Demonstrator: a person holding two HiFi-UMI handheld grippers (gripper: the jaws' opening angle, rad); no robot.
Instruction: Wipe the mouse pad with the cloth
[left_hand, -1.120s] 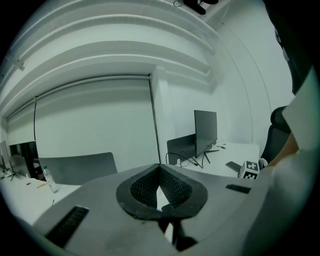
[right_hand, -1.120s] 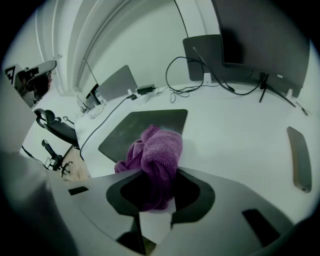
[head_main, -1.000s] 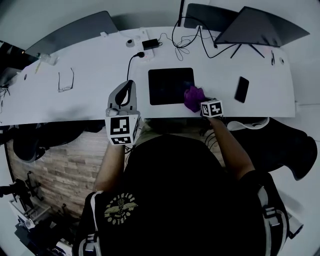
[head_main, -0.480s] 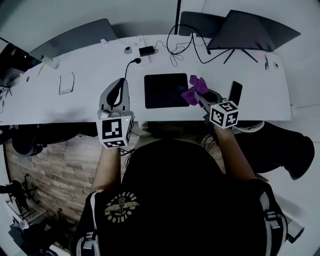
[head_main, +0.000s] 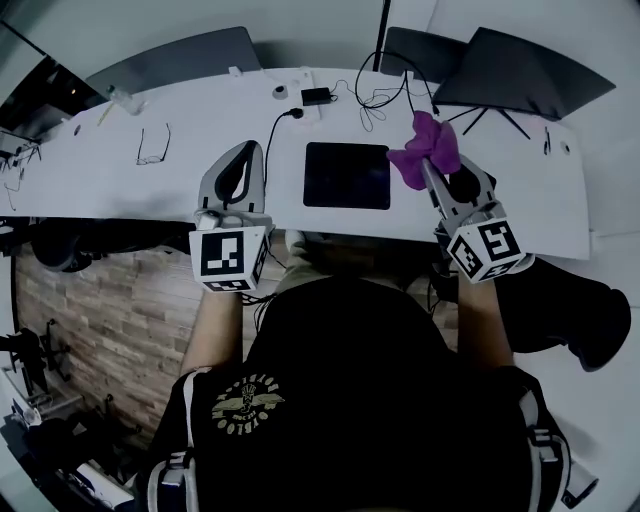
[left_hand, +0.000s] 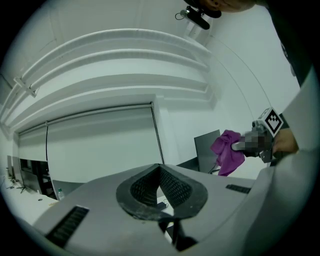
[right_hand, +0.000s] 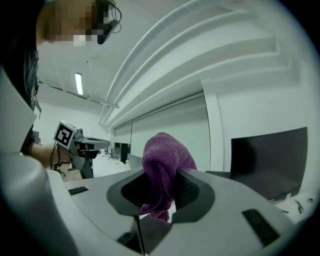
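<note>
The black mouse pad (head_main: 347, 175) lies flat on the white desk (head_main: 120, 190), in front of me. My right gripper (head_main: 430, 168) is raised above the desk just right of the pad, shut on a purple cloth (head_main: 428, 146) that bunches out past its tips. In the right gripper view the cloth (right_hand: 162, 170) is pinched between the jaws and points up at the room. My left gripper (head_main: 243, 160) hovers left of the pad, shut with nothing in it. In the left gripper view its own pads (left_hand: 172, 187) touch, and the cloth (left_hand: 227, 152) shows off to the right.
A pair of glasses (head_main: 152, 145) lies at the desk's left. Cables (head_main: 375, 95) and a charger (head_main: 318, 96) lie behind the pad. A dark laptop on a stand (head_main: 520, 70) sits at the back right. A chair back (head_main: 175, 60) stands behind the desk.
The right gripper lifted the cloth off the pad's right edge and rose up and to the right with it. The left gripper stayed left of the pad.
</note>
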